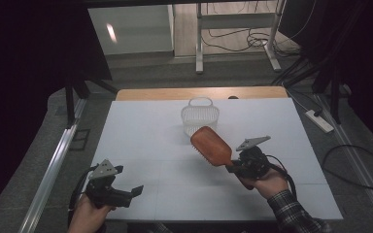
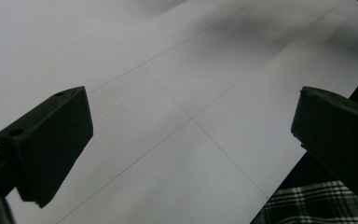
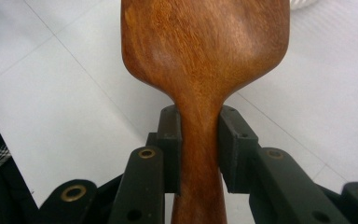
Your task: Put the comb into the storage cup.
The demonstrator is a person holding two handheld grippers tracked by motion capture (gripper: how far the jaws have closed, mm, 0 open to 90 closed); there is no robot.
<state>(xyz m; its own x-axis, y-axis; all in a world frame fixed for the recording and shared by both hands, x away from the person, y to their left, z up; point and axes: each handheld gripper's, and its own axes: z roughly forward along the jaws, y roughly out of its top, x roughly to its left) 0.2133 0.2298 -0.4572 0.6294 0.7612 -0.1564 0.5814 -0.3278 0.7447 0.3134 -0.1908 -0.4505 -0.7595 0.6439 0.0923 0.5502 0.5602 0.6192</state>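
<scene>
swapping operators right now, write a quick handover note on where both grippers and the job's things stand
Right gripper: shut on the handle of the wooden hairbrush, held up off the white table with the bristles facing down and the head pointing toward the basket.
Left gripper: open, nothing between its jaws, low over the near left part of the table.
White basket: upright at the far middle of the table; nothing can be seen in it.
Done: brush picked up.
Left, most likely: carry the brush over the basket, put it in and let go.

One wooden hairbrush (image 1: 211,145), one white basket (image 1: 200,115), apparently empty.
</scene>
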